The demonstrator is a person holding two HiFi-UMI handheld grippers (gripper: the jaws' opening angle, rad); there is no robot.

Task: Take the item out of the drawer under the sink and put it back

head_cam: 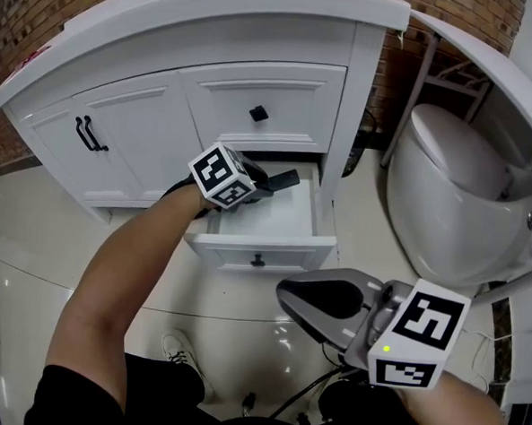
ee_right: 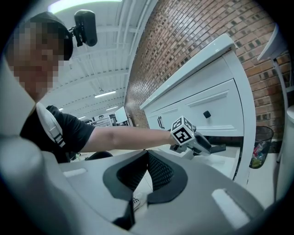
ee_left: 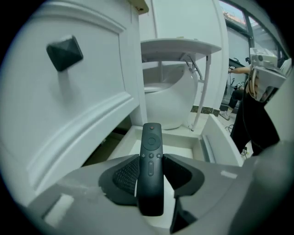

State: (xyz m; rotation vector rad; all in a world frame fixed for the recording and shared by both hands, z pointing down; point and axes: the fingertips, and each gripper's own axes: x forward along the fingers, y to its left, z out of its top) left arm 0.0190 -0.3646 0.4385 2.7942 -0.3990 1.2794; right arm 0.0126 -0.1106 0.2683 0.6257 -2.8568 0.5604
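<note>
— How many of each?
— Two grippers, one remote. The left gripper (head_cam: 270, 182) is clamped on the remote (ee_left: 151, 156) across its middle, with the button end sticking out ahead of the pads. The right gripper (ee_right: 146, 170) has its jaws closed together with nothing in them.
— Drawers?
— Two, stacked at the right of the vanity (head_cam: 169, 30). The top drawer (head_cam: 296, 92) is pushed in and has one dark knob (head_cam: 259, 113). The lower drawer (head_cam: 262, 245) is pulled out, and the remote hangs over its white inside, toward the back. To the left are two doors (head_cam: 130, 149) with two black handles (head_cam: 89, 133). One toilet (head_cam: 447, 196).
— Tight spots?
— The top drawer's front looms just beside the left gripper. The lower drawer's walls ring the space under it. The toilet stands near the vanity's right side. In front of the lower drawer the floor (head_cam: 31, 238) lies open, and the right gripper hovers there, well apart from the drawer.
— The room?
— Glossy cream tile, a white vanity and a brick wall (ee_right: 183, 50) behind it.
</note>
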